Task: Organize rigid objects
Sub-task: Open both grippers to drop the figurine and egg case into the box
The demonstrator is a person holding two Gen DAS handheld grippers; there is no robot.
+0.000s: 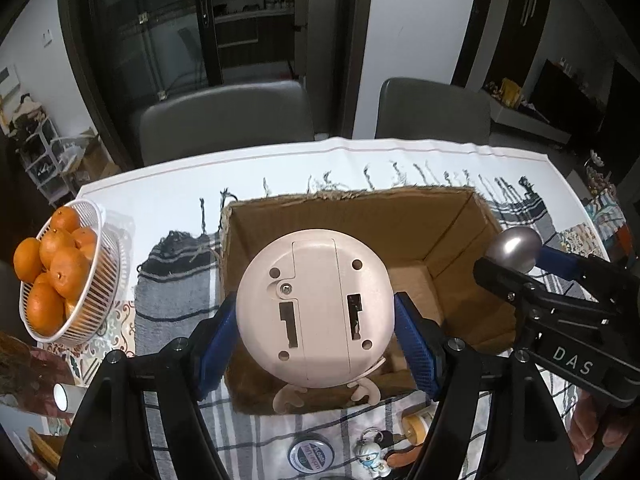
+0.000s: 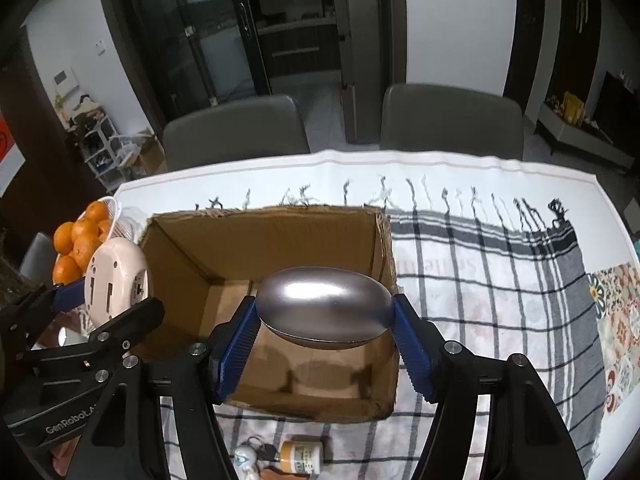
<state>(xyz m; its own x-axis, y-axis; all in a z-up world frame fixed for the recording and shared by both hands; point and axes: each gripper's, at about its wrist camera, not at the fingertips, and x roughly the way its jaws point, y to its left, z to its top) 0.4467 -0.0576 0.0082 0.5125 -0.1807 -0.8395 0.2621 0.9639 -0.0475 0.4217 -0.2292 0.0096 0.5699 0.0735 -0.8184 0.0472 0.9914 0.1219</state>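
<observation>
both grippers are loaded and hang over the open cardboard box, so the step in hand looks like the drop-off. left gripper has its blue pads clamped on the sides of a round cream clock, back panel facing the camera, its little feet pointing down toward the near wall of the box. right gripper is closed on a smooth silver oval case, held by its two ends, above the middle of the box. the box floor shows no other item in the part that is visible.

next move, as i judge it: lower each piece further inside, then let go. the two tools sit close side by side, so they need to stay clear of each other and of the box walls; the clock is near the left wall in the right view. releasing from low down would spare both pieces a knock.

more things wait on the checked cloth just in front of the box: a round tin, a small keychain figure and a small jar. oranges in a white basket sit off to the left.
</observation>
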